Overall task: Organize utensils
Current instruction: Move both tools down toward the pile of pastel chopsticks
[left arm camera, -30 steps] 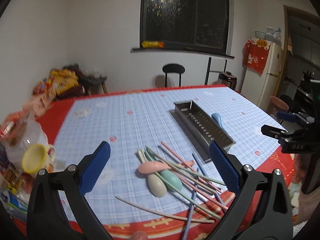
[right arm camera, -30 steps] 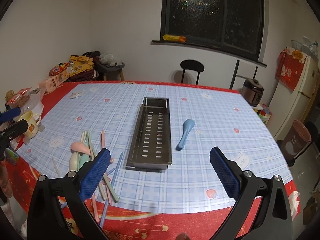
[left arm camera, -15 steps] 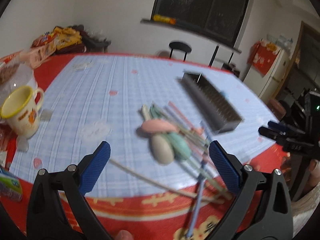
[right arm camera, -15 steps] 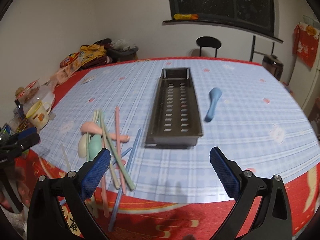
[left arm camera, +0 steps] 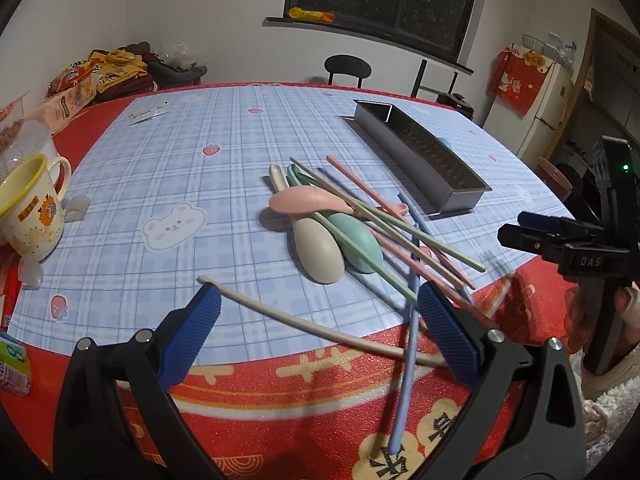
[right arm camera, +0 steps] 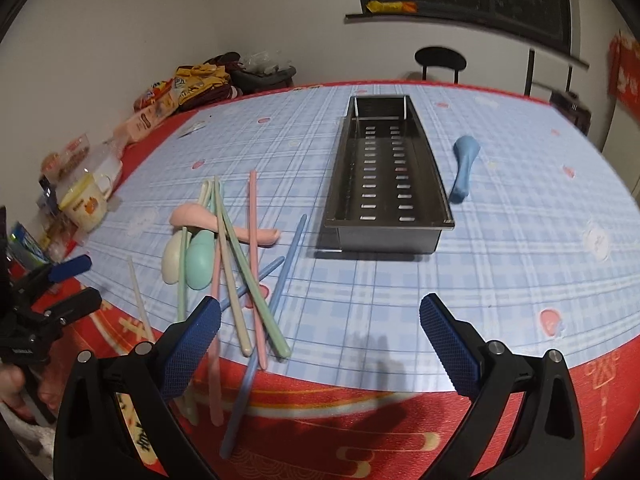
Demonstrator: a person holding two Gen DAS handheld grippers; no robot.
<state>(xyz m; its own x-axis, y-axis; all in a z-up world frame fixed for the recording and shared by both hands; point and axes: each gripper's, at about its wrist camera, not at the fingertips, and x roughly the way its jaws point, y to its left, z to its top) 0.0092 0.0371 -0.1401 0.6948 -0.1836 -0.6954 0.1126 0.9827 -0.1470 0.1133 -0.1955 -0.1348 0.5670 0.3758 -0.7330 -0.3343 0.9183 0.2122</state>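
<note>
- Blue-padded left gripper (left arm camera: 318, 312): jaws wide apart, nothing between them, hovering over the near table edge above the cream chopstick (left arm camera: 320, 326).
- Right gripper (right arm camera: 320, 320): jaws equally wide apart, empty, low over the near edge just right of the utensil pile.
- Left wrist view: cream chopstick lies across the span between the fingers; a blue chopstick (left arm camera: 406, 364) crosses over it and overhangs the red border.
- Pile just beyond: cream spoon (left arm camera: 316, 250) and green spoon (left arm camera: 356, 246) side by side, bowls toward the camera; pink spoon (left arm camera: 304, 202) lies across their handles.
- Green chopsticks (left arm camera: 400, 228) and pink chopsticks (left arm camera: 360, 182) lie fanned over the spoons, some overlapping.
- Metal tray (right arm camera: 386, 184), slotted base, sits right of the pile, apart from it; interior holds no utensils.
- Blue spoon (right arm camera: 464, 172) lies alone right of the tray, near but not touching.
- Mug (left arm camera: 28, 208), yellow-rimmed, stands at the left table edge, well apart from the pile.
- Tablecloth (right arm camera: 500, 264): blue plaid, red border.
</note>
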